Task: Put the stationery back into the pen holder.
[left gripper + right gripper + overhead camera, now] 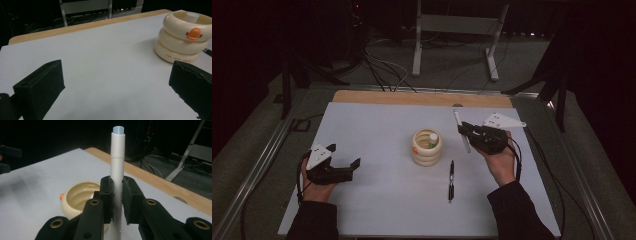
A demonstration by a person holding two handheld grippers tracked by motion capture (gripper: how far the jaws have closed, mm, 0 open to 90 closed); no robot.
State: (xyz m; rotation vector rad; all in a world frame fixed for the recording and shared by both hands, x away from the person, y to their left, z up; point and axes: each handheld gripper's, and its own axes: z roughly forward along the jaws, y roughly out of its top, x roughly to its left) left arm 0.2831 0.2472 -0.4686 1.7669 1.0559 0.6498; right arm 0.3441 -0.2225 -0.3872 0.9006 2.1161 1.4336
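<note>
At the near left of the bench [377, 210], the left gripper [347, 166] rests, fingers [40, 90] spread, nothing between them. Mid-bench: black pen [451, 180] lying flat; beyond it a cream ringed pen holder [426, 147] with one white-capped item inside. Right, farther: right gripper [117, 200], fingers pinching a white marker [117, 157] at mid-barrel, above the bench beside the holder. Long axis runs lengthwise between the fingers, light-blue end pointing away from the hand. Step judged: carrying to holder. Next: tip the marker upright, align over the opening.
</note>
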